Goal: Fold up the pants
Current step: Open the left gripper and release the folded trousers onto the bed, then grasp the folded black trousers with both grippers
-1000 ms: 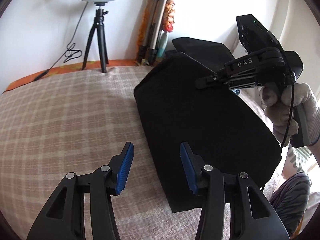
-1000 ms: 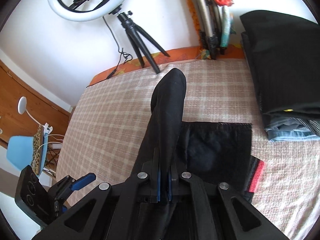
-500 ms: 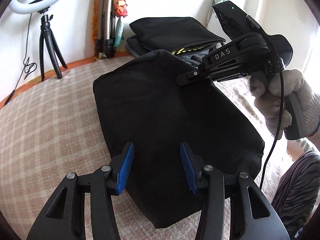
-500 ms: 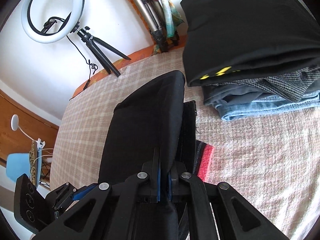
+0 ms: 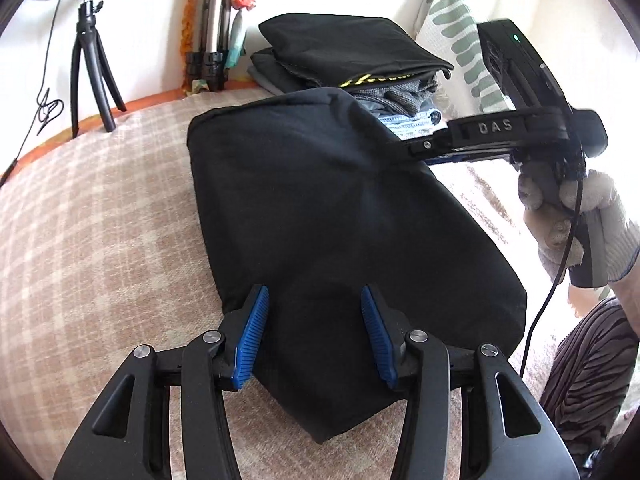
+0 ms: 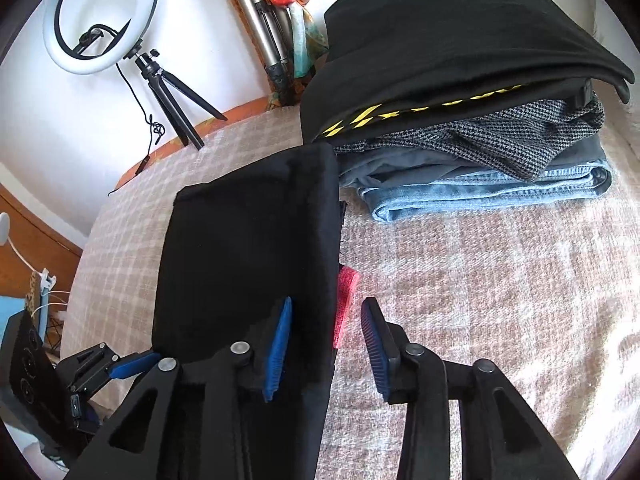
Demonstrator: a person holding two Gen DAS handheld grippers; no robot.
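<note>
The folded black pants (image 5: 320,216) lie on the checked beige bed cover (image 5: 100,240); they also show in the right wrist view (image 6: 248,248), with a red waistband label (image 6: 345,300) at their right edge. My left gripper (image 5: 314,334) is open, its blue pads over the near end of the pants. My right gripper (image 6: 328,346) is open, straddling the pants' right edge; in the left wrist view it (image 5: 412,150) sits at the pants' far right corner.
A stack of folded clothes (image 6: 460,100) with a black garment on top stands at the back right, close to the pants. A ring light on a tripod (image 6: 104,20) and folded tripod legs (image 6: 260,32) stand by the wall. A striped pillow (image 5: 456,44) lies behind the stack.
My right gripper has opened and let go of the pants fold, which now lies flat. Both grippers have moved toward the clothes stack.
</note>
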